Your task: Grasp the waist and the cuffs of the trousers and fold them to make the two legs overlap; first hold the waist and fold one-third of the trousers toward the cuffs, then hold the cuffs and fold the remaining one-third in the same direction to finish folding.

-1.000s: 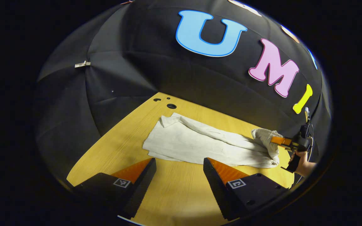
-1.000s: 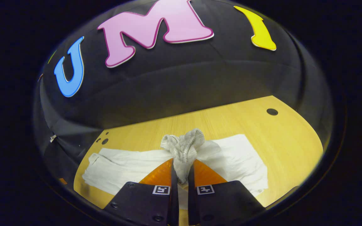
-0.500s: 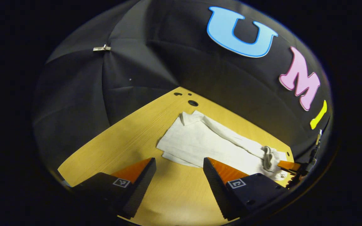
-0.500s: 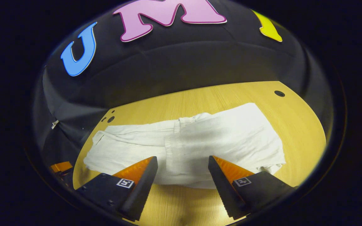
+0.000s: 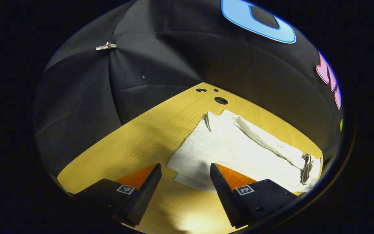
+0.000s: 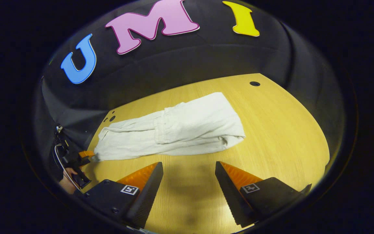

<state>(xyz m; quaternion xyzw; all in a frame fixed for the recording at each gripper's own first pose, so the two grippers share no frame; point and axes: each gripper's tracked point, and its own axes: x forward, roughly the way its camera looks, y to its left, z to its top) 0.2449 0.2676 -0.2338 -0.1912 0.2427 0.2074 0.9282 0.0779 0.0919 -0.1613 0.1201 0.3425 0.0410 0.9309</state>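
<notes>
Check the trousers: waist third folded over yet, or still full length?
Folded over. The trousers lie on the table with the waistband lying mid-length on top of the legs.

You have no word, number or brand to read here. The nearest thing to a sign is a small square black-and-white code tag [image 5: 124, 189] on each finger of the left gripper [image 5: 184, 169], low in the left gripper view. Matching tags [image 6: 129, 189] sit on the right gripper [image 6: 189, 167], low in the right gripper view, and their patterns give you no legible characters.
</notes>
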